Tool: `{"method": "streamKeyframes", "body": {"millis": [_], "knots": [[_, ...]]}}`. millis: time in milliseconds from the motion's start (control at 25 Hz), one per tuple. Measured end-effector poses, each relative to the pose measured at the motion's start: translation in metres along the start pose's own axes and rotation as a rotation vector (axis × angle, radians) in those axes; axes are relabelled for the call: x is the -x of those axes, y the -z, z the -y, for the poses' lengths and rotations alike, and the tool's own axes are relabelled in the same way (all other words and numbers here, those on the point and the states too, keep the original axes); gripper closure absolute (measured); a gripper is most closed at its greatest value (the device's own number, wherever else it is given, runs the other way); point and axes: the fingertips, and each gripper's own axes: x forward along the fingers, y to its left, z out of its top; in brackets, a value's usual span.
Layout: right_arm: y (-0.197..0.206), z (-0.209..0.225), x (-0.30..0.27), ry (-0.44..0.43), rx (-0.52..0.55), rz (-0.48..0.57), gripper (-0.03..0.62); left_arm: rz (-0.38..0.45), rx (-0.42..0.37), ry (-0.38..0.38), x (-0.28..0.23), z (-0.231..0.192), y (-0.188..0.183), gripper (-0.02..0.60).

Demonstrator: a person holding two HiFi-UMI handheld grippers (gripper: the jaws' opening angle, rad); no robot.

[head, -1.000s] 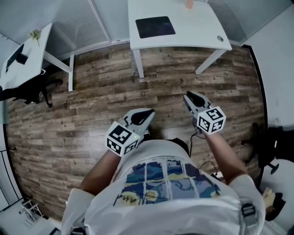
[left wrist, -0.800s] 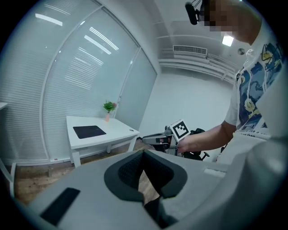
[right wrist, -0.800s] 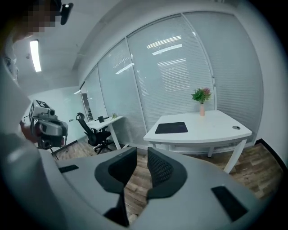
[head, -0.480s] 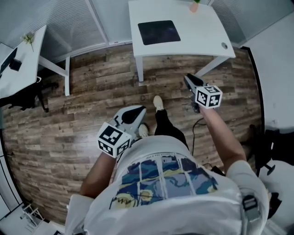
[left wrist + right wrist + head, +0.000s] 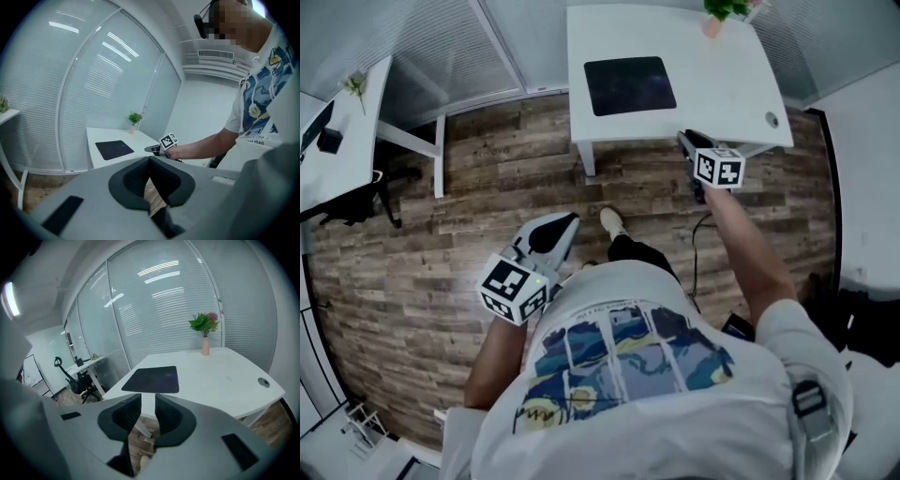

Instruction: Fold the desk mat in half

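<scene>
**Approach to the counter: both grippers short of the mat**

A brown wood-plank floor (image 5: 441, 253) fills most of the head view, bounded at the far side by a frosted glass wall with horizontal blinds (image 5: 441, 47). A white rectangular counter (image 5: 712, 84) stands against that wall. A second white desk (image 5: 356, 131) stands well apart at the left, with a black office chair (image 5: 356, 202) beside it.

The dark, flat, rectangular desk mat (image 5: 630, 84) lies unfolded on the counter, nearer its left side and short of its front edge.

The right gripper (image 5: 684, 139) is held out on a straight arm, its tips at the counter's near edge, to the right of the mat. Its jaws stand apart and are opening, with only the counter edge and floor seen between them. The left gripper (image 5: 562, 223) hangs low beside the person's body, over the floor. Its jaws meet at the tips, holding nothing.

A small green plant in a pink pot (image 5: 722, 11) stands at the counter's far edge, apart from the mat. A round grey cable grommet (image 5: 772, 119) sits near the counter's right front corner.
</scene>
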Motion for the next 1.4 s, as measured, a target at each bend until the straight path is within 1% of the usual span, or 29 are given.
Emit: {"method": "streamKeyframes", "body": {"millis": [200, 400, 560, 680, 800, 880, 1080, 1280, 1400], "knots": [[-0.01, 0.035, -0.057, -0.009, -0.016, -0.049, 0.488, -0.004, 0.024, -0.032, -0.034, -0.024, -0.021, 0.578], [-0.007, 0.071, -0.108, 0.018, -0.046, -0.111, 0.474, -0.03, 0.055, -0.07, -0.057, -0.044, -0.029, 0.578], [-0.006, 0.084, -0.132, 0.036, -0.033, -0.146, 0.459, -0.046, 0.075, -0.104, -0.065, -0.055, -0.034, 0.578], [-0.005, 0.091, -0.146, 0.057, -0.048, -0.166, 0.453, -0.042, 0.08, -0.124, -0.069, -0.064, -0.038, 0.578], [-0.002, 0.099, -0.155, 0.085, -0.042, -0.194, 0.451, -0.041, 0.086, -0.133, -0.075, -0.07, -0.039, 0.578], [-0.002, 0.101, -0.156, 0.112, -0.033, -0.21, 0.479, -0.041, 0.094, -0.137, -0.078, -0.074, -0.04, 0.578], [0.002, 0.099, -0.162, 0.16, -0.013, -0.22, 0.486, -0.038, 0.109, -0.151, -0.084, -0.086, -0.043, 0.578], [0.003, 0.1, -0.163, 0.165, -0.013, -0.222, 0.502, -0.035, 0.104, -0.153, -0.087, -0.086, -0.046, 0.578], [0.0, 0.096, -0.161, 0.156, -0.029, -0.217, 0.526, -0.032, 0.103, -0.157, -0.086, -0.088, -0.046, 0.578]]}}
